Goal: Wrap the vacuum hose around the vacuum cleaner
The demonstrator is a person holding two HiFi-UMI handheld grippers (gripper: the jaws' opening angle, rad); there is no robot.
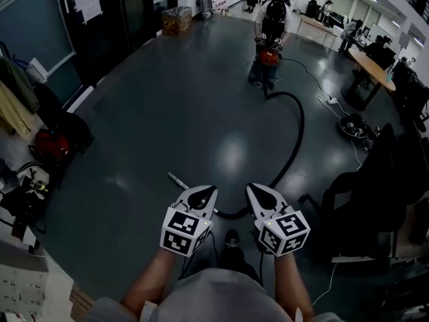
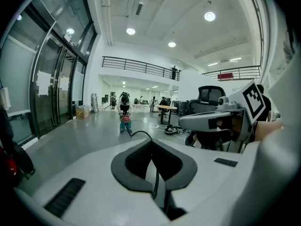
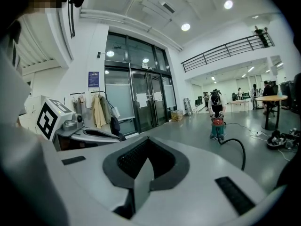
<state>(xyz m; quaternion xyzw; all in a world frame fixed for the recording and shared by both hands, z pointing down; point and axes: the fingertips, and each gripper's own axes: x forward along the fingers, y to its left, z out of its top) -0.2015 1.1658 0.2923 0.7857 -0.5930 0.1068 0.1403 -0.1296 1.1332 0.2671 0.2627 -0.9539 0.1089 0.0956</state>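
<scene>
vacuum hose [image 1: 295,129] lies uncoiled across the floor [image 1: 167,113] from the far vacuum cleaner [image 1: 269,59] to, it seems, my feet, wrapping not begun, my left gripper [image 1: 203,194] and right gripper [image 1: 260,194] both closed, empty.

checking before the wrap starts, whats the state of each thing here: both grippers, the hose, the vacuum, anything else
left gripper: shut, empty
right gripper: shut, empty
long black vacuum hose: unwrapped, lying in a loose curve on the dark floor
small red vacuum cleaner: upright, no hose wound round it, a person stands at it
thin silver metal tube: lying flat on the floor
</scene>
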